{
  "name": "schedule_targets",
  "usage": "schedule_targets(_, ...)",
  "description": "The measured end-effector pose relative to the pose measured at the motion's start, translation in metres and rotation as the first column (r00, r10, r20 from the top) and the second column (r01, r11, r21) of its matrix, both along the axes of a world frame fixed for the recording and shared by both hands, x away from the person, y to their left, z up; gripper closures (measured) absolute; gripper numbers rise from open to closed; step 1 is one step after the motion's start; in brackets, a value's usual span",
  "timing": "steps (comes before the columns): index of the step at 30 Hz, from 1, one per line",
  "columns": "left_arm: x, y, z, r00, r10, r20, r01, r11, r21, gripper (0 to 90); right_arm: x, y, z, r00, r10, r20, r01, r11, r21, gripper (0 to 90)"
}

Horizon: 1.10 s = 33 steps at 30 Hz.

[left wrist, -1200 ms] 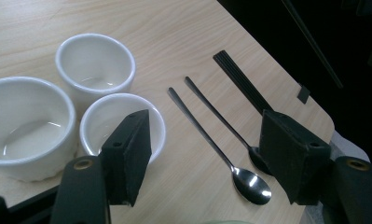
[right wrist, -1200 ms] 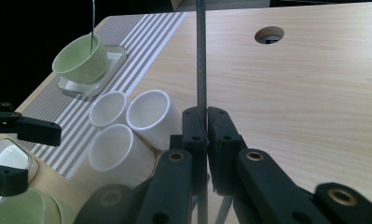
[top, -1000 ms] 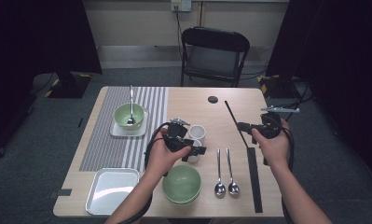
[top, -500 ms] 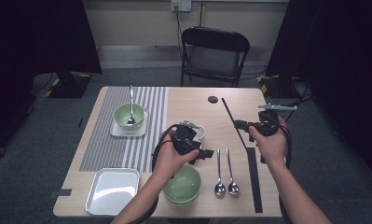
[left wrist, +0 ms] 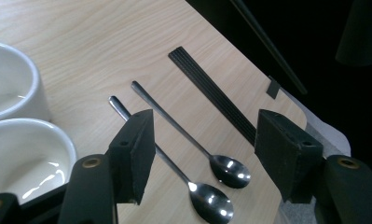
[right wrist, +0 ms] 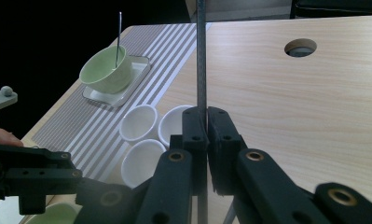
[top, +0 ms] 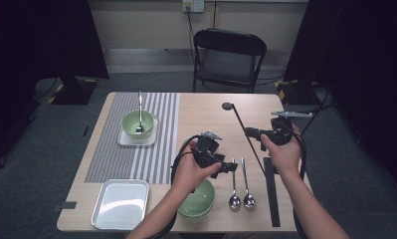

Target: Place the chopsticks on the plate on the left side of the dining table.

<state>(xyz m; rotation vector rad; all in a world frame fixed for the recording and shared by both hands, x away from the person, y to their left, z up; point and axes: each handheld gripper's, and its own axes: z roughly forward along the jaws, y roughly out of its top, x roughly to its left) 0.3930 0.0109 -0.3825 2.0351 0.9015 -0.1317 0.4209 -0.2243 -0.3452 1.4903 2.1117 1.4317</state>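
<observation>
Above the two spoons [left wrist: 207, 175]: left gripper [left wrist: 204, 156] spread, closing in, empty.
Right gripper [right wrist: 206, 140] pinching thin black rod [right wrist: 201, 60]; risk of grabbing both spoons, lying side by side.

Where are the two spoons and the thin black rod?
Nearer spoon [left wrist: 210, 203], left gripper view, on its bowl.
Farther spoon [left wrist: 229, 171], left gripper view, on its bowl.
Thin black rod [right wrist: 201, 56], right gripper view, on its shaft.
</observation>
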Motion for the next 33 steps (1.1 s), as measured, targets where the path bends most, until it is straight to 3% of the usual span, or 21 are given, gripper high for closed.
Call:
schedule_targets(6, -0.001, -0.002, -0.003, 0.9995, -0.014, -0.029, 0.013, 0.9995, -0.03, 43.0, 0.0, 0.005, -0.002, 1.0, 0.007, 0.001, -0.007, 1.0, 0.005, 87.0)
schedule_targets(10, -0.002, -0.004, -0.003, 0.9989, -0.019, -0.042, 0.016, 0.997, -0.076, 43.9, -0.001, 0.008, -0.003, 0.9999, 0.011, 0.005, -0.011, 1.0, 0.01, 87.0)
schedule_targets(16, -0.003, -0.008, 0.0, 0.9992, -0.025, -0.031, 0.022, 0.9955, -0.092, 47.4, -0.002, 0.016, -0.002, 0.9998, 0.009, 0.019, -0.009, 1.0, 0.017, 87.0)
schedule_targets(23, -0.003, -0.01, -0.002, 0.9985, -0.03, -0.047, 0.024, 0.9921, -0.123, 51.0, -0.003, 0.024, 0.001, 0.9994, 0.013, 0.033, -0.013, 1.0, 0.02, 87.0)
schedule_targets(27, -0.003, -0.011, -0.003, 0.9986, -0.019, -0.049, 0.013, 0.9926, -0.121, 51.7, -0.003, 0.026, 0.002, 0.9992, 0.008, 0.04, -0.009, 1.0, 0.019, 87.0)
schedule_targets(33, -0.002, -0.014, -0.004, 0.9967, -0.016, -0.079, 0.003, 0.9873, -0.159, 54.4, -0.003, 0.026, 0.003, 0.9991, 0.007, 0.043, -0.008, 1.0, 0.02, 87.0)
